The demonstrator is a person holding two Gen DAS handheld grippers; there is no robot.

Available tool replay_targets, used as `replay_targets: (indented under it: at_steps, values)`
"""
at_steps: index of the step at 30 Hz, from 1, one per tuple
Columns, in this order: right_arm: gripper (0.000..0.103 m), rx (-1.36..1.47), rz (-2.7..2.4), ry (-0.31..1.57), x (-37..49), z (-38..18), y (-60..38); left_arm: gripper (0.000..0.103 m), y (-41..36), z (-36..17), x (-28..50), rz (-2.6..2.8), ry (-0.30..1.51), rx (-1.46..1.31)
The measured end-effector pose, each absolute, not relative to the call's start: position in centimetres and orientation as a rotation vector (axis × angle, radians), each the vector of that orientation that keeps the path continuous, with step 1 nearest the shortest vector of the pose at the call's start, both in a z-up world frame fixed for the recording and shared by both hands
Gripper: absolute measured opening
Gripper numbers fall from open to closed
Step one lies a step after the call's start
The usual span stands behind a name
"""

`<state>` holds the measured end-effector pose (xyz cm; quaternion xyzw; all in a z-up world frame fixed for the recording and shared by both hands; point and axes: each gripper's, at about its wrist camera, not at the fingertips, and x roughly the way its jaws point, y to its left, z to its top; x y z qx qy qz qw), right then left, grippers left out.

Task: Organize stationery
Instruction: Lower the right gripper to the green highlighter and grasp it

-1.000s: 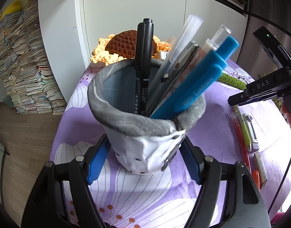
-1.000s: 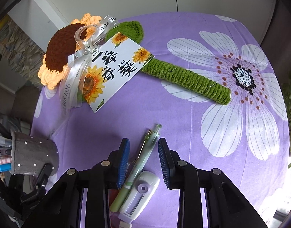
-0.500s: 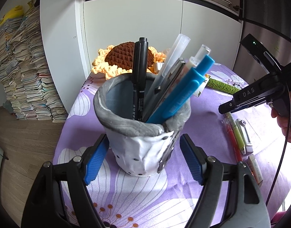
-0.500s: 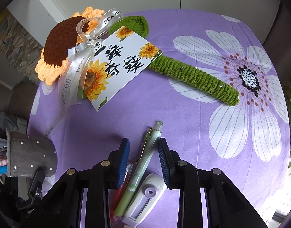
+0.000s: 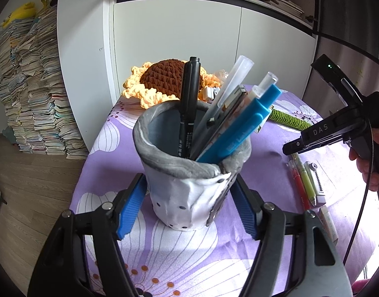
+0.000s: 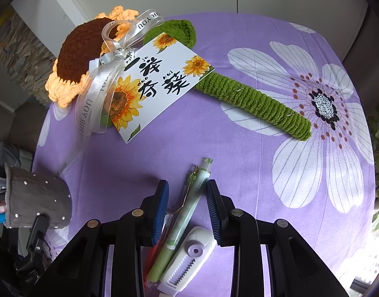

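On the purple flower-print tablecloth (image 6: 238,148), which served as the reference surface, the largest item was the crocheted sunflower (image 6: 78,57), lying along the cloth's far side with its green stem (image 6: 258,101) running toward the big printed white flower; a sunflower card (image 6: 159,84) and a silver ribbon (image 6: 100,81) were tied at its neck. Next in size, the grey dotted pen holder (image 5: 189,178) stood upright near the cloth's left edge and contained a black marker (image 5: 189,104), a blue pen (image 5: 241,133), a clear pen (image 5: 229,86) and further items leaning to one side. The left gripper (image 5: 189,205) straddled the holder's base with its jaws spread; the blue pads (image 5: 130,208) stood just beside the holder wall, and contact could not be confirmed. The right gripper (image 6: 187,208) hovered over the near part of the cloth with its jaws released, one on each side of the green pen (image 6: 187,212), gripping nothing. That pen lay flat on the cloth, clicker end pointing toward the sunflower stem. A red pen (image 6: 157,245) lay against the green pen's left side, and a white correction tape (image 6: 187,259) lay against its right side, nearer the camera. From the left wrist camera, the same group lay to the right of the holder, with a small white eraser (image 5: 327,222) just beyond the tape, at the cloth's near right edge.
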<state>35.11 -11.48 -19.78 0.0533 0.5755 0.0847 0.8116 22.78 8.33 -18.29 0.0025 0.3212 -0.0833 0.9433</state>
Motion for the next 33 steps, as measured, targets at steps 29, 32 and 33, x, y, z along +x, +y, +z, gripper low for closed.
replay_targets:
  at_steps: [29, 32, 33]
  values:
    - [0.004, -0.023, 0.301, 0.843, 29.9, -8.8, -7.8, 0.069, 8.4, -18.4, 22.8, -0.168, 0.664, 0.01]
    - [0.004, -0.096, 0.319, 0.838, 29.5, -8.0, -6.8, 0.069, 8.4, -18.4, 22.8, -0.169, 0.663, 0.009]
    - [0.004, -0.083, 0.335, 0.853, 29.7, -8.2, -6.8, 0.069, 8.4, -18.4, 22.8, -0.169, 0.663, 0.009]
